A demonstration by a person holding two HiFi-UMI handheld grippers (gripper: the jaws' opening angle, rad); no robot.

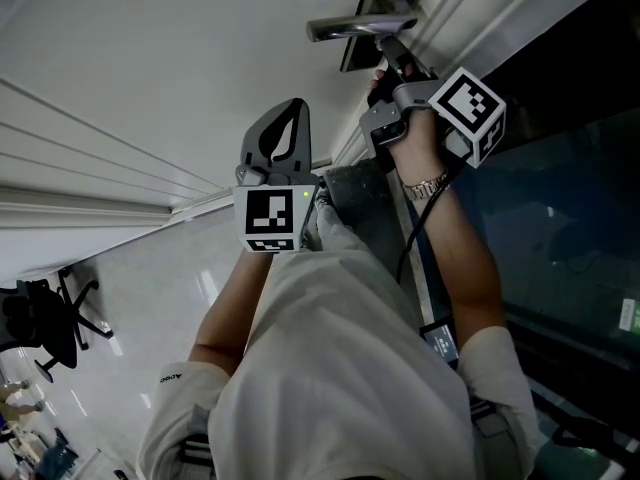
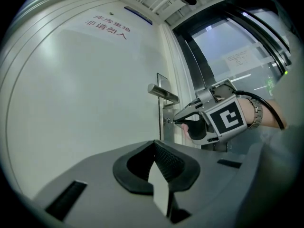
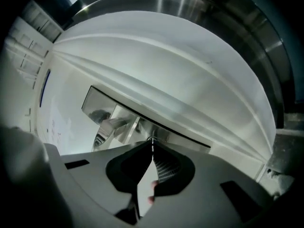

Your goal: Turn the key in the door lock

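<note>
**Head view:** The left gripper [image 1: 288, 108] is held out in front of the white door [image 1: 150, 48]. It does not touch the door. Its two jaws are pressed together with nothing in them. The left arm [image 1: 228, 308] is bent at the elbow. The hand itself hides behind the marker cube [image 1: 272, 218].

The right gripper [image 1: 388, 50] is farther out. Its tip is at the door edge, just under the handle [image 1: 355, 28]. The right hand [image 1: 412, 148] wraps around it. A watch [image 1: 428, 185] is on that wrist, and the arm is stretched out long.

**Left gripper view:** The left jaws meet at the tip and hold nothing. They point flat at the door. To the right, the handle sticks out from its plate. Just below it, the right gripper points sideways at the lock. Its jaws are closed to a thin point around the key [image 2: 169, 122], which is in the lock. The key is very small here. The right wrist is straight, and the cube on that gripper faces this camera.

**Right gripper view:** The whole view is tipped over, so the door and handle plate [image 3: 102, 103] slant across it. The right jaws are pinched tight. A small shiny bit of the key shows at their tip. It is right against the shiny lock plate.
</note>
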